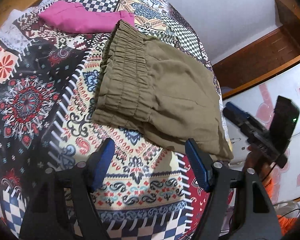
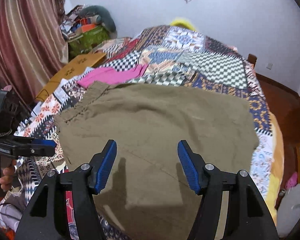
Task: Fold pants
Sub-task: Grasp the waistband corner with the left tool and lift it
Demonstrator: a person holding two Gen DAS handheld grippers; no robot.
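Olive-brown pants [image 1: 162, 92] lie folded into a compact rectangle on the patterned bedspread [image 1: 40, 100], elastic waistband to the left. They fill the middle of the right wrist view [image 2: 150, 124]. My left gripper [image 1: 150, 152] is open and empty, just short of the pants' near edge. My right gripper [image 2: 147, 152] is open and empty, hovering over the pants. The right gripper also shows at the right of the left wrist view [image 1: 256, 128]; the left gripper shows at the left of the right wrist view [image 2: 30, 146].
A folded pink garment [image 1: 84, 20] lies beyond the olive pants, also in the right wrist view [image 2: 114, 74]. A cardboard box [image 2: 74, 70] and a pile of bags [image 2: 88, 32] stand by the curtain. The bed's edge drops to a wooden floor [image 2: 280, 94] on the right.
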